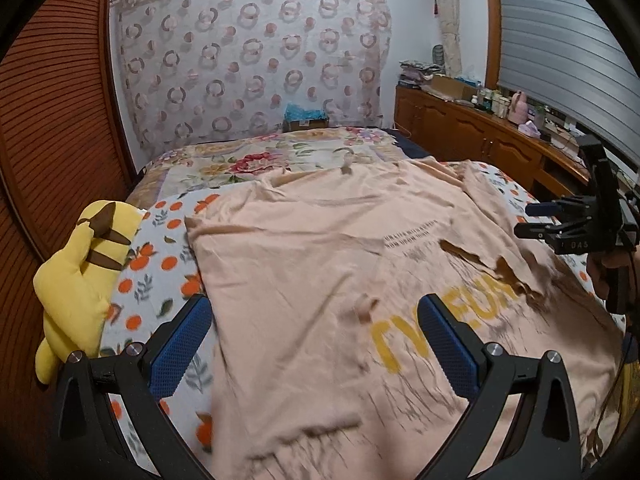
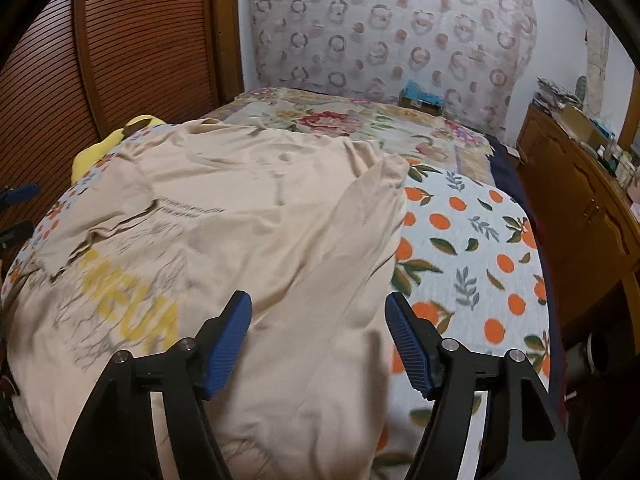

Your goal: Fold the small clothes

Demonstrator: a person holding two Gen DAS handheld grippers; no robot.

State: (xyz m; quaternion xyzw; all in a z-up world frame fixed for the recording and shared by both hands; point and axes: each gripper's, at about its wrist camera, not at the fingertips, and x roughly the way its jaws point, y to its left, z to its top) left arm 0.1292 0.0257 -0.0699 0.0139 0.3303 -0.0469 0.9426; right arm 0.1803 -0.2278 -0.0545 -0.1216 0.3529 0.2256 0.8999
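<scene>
Both my grippers are empty right now. My left gripper has its jaws spread wide, nothing between the pads, hovering over the near left part of the peach t-shirt. My right gripper is spread too, no cloth pinched; its left pad sits over the shirt, its right pad over the orange-print sheet, so it straddles the shirt's right edge.

The shirt lies print side up on the sheet, ahead of and under both grippers, collar end away from me. Yellow lettering is just ahead of my left gripper's right pad. Right side already looks turned in: a long flap with the sleeve runs away from my right gripper along that edge. The left side is still flat and unfolded, which I read as why my left gripper is parked over it.

Yellow plush toy sits left of my left gripper, off the shirt, so it shouldn't foul a left-side fold.

My guess at the next move: grab the left edge and fold it in to match.
</scene>
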